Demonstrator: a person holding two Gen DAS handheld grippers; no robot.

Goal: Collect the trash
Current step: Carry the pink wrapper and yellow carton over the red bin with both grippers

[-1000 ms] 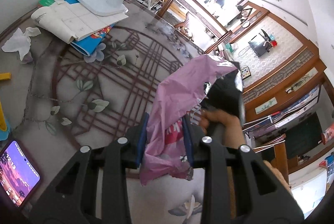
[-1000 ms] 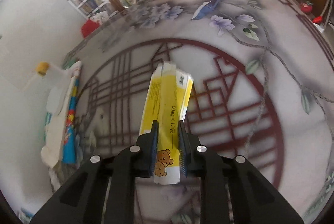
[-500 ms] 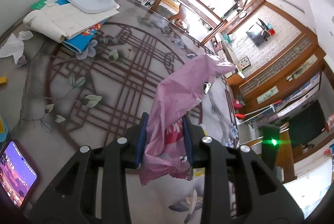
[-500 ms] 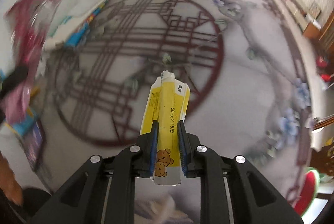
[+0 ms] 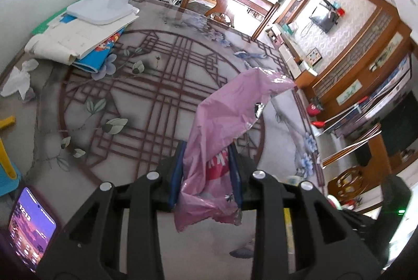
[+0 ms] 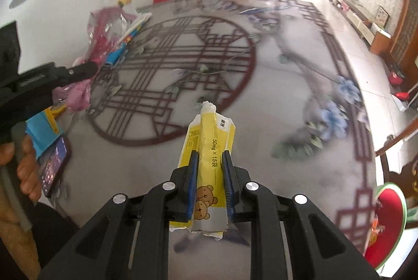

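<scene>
My left gripper [image 5: 206, 170] is clamped on a crumpled pink plastic bag [image 5: 230, 118]; the jaws stand a narrow gap apart, pads pressing the bunched film from both sides. The bag rises ahead of the fingertips, and a loose tail hangs below the pads.

My right gripper [image 6: 210, 173] is closed tight on a flattened yellow medicine box [image 6: 209, 149]. The box runs along the jaw line, torn end out past the tips, bear print between and behind the pads.

Both grippers are held above the glass-topped table [image 5: 146, 102]. In the left view, a crumpled white tissue [image 5: 18, 81] lies far left of the jaws, beside a stack of papers [image 5: 78, 42]. A phone [image 5: 28, 227], screen lit, sits at lower left.
</scene>
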